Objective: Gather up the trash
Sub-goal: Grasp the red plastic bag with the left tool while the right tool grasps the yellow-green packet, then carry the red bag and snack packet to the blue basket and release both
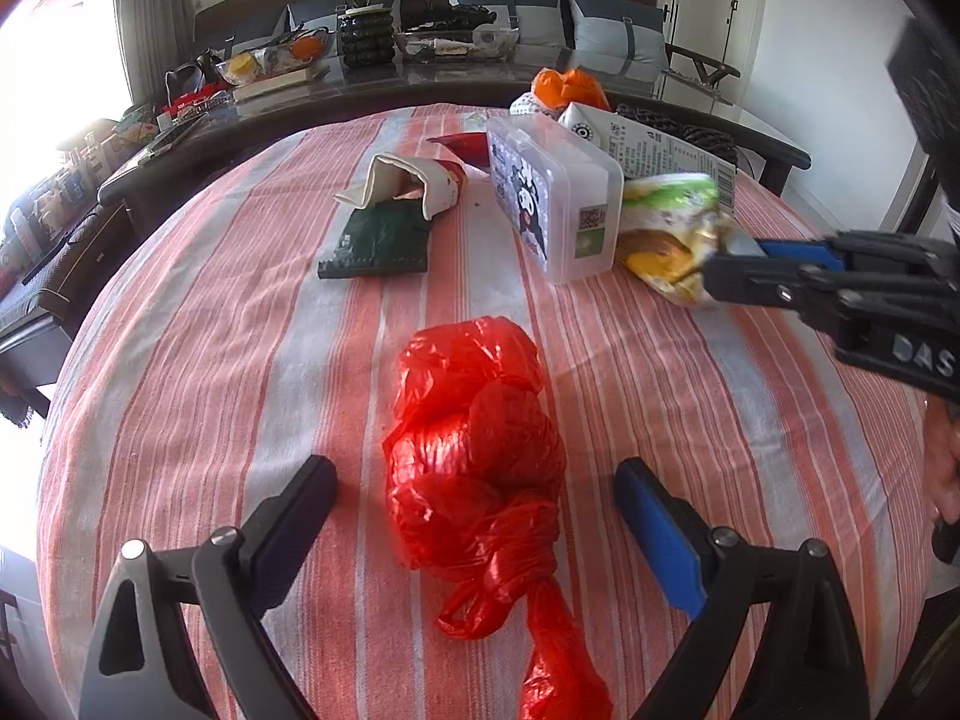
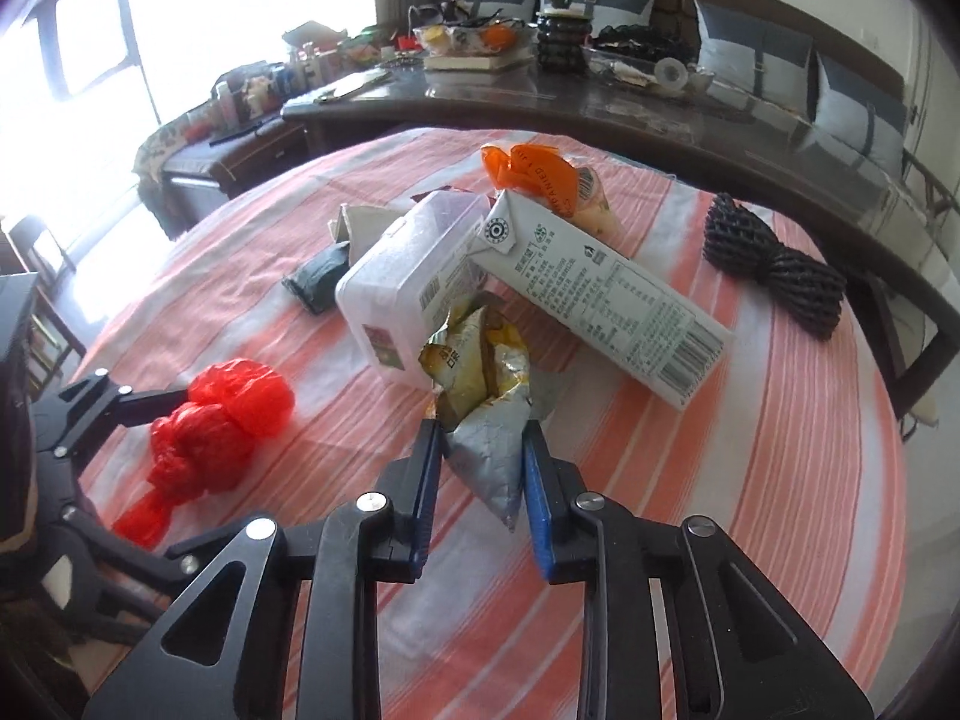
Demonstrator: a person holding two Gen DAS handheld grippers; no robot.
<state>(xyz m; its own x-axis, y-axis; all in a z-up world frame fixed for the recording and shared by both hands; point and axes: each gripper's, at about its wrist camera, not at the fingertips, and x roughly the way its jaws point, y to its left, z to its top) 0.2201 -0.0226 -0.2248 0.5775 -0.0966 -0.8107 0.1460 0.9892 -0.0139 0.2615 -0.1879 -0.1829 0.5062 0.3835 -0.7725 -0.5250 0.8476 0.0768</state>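
Striped tablecloth [image 1: 240, 330]: right gripper [image 2: 483, 450] pinches a crumpled snack bag [image 2: 480, 396]; left gripper [image 1: 474, 498] stands wide around a knotted red bag [image 1: 474, 438].

My tabletop [image 1: 210, 330], draped in an orange-and-white striped cloth, carries a clear plastic box [image 1: 552, 204] at its middle, with a red knotted bag [image 1: 480, 450] nearer me, a dark green packet [image 1: 378, 246] left of the box, a milk carton [image 2: 600, 294] right of it and black netting [image 2: 774, 270] beyond the carton.

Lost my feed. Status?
Right gripper shut on snack bag. Left gripper open around red bag. Nothing in the way.
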